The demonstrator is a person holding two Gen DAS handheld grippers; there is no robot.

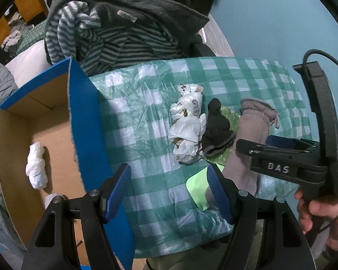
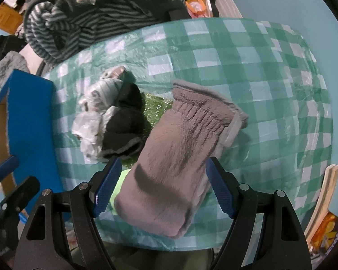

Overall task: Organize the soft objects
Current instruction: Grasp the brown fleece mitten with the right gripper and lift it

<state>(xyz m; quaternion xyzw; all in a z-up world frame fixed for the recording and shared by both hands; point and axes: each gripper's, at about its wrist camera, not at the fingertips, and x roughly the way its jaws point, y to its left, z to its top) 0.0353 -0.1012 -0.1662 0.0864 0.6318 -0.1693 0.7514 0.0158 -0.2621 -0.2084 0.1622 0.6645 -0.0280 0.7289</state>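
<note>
Grey sock (image 2: 173, 157) lies between right gripper (image 2: 163, 187) jaws (spread, untouching); left gripper (image 1: 169, 193) jaws gape too.

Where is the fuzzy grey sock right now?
The grey sock lies on the checked tablecloth, just right of the black sock, in the right wrist view, between the right gripper's open jaws.

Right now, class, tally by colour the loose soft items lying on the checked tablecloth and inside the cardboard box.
White: 2, crumpled plastic bag on the tablecloth, white bundle in the cardboard box
Black: 1, black sock
Grey: 1, grey sock
Green: 2, glittery green piece, pale green sheet
Total: 6
</note>
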